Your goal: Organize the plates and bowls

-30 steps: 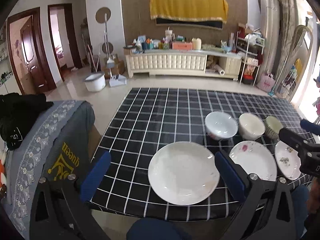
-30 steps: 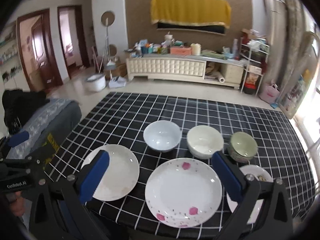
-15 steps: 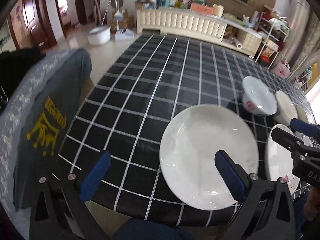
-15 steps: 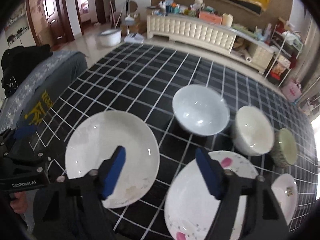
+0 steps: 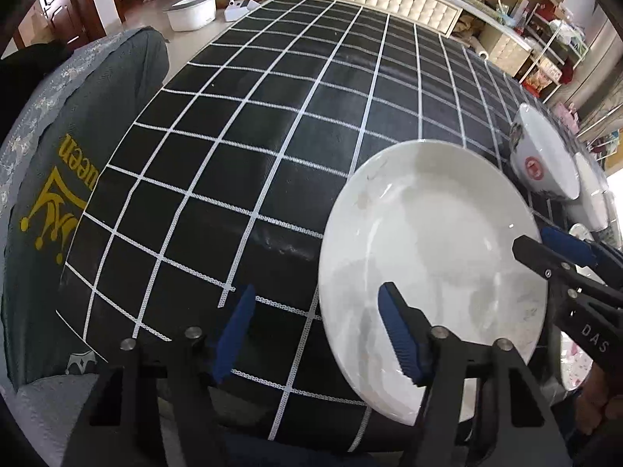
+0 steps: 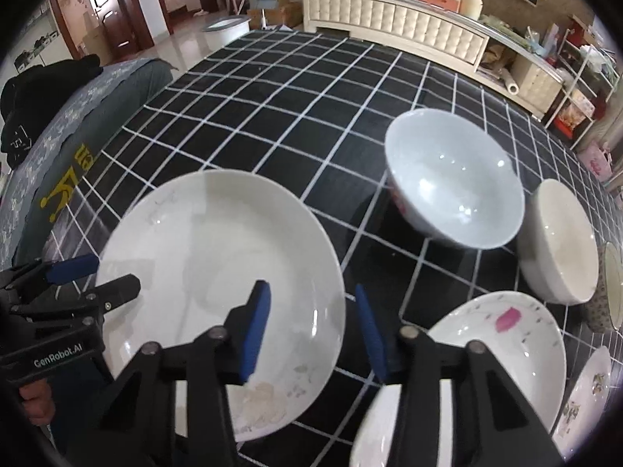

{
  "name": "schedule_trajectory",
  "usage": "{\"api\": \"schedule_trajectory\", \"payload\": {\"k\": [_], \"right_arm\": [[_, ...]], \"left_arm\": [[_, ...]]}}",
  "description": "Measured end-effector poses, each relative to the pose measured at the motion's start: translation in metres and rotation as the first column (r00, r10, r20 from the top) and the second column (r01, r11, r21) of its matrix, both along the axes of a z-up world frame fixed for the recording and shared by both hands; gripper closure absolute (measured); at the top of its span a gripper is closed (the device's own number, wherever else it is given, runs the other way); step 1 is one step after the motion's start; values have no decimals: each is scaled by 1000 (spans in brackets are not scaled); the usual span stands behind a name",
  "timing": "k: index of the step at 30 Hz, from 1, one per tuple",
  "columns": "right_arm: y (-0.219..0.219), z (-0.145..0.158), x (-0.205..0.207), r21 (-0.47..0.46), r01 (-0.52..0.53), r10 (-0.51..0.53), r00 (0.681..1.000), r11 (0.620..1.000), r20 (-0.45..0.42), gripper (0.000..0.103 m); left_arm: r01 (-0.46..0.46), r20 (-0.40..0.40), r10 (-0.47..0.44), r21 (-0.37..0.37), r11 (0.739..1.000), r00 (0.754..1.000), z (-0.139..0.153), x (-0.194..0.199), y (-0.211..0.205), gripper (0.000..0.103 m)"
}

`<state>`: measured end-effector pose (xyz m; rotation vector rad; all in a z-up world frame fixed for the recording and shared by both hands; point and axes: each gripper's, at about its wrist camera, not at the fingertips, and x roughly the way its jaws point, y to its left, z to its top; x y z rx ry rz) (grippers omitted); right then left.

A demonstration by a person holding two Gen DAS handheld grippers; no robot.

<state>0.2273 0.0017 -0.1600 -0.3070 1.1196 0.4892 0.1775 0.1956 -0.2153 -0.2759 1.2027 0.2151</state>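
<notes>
"GenRobot.AI" on left gripper (image 6: 78,276); right gripper (image 5: 560,247) reads "DAS"

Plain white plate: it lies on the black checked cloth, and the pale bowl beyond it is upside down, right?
No: the pale bowl stands mouth up, as the right wrist view shows. The plain white plate does lie on the black checked cloth.

A black, white-gridded cloth covers the counter (image 6: 296,89). Near its front edge lie a plain white plate (image 6: 218,257), a pink-spotted plate (image 6: 518,334) and a small flowered plate (image 6: 588,393). Behind them stand a pale blue bowl (image 6: 455,179), a cream bowl (image 6: 560,241) and a greenish bowl (image 6: 615,284).
</notes>
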Motion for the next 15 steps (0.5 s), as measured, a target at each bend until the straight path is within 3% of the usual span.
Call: {"api": "schedule_trajectory", "payload": {"k": [9,15], "right_arm": [[-8,-14,3,16,50,-50,998,999,-50,78],[-12,-12,2,30,65,-64,997,997,-48,82]], "left_arm": [[26,7,-26,-13,1000,1000,0,3,-13,80],[27,-1,-27,-9,1000,1000,3,0,-15,82]]}}
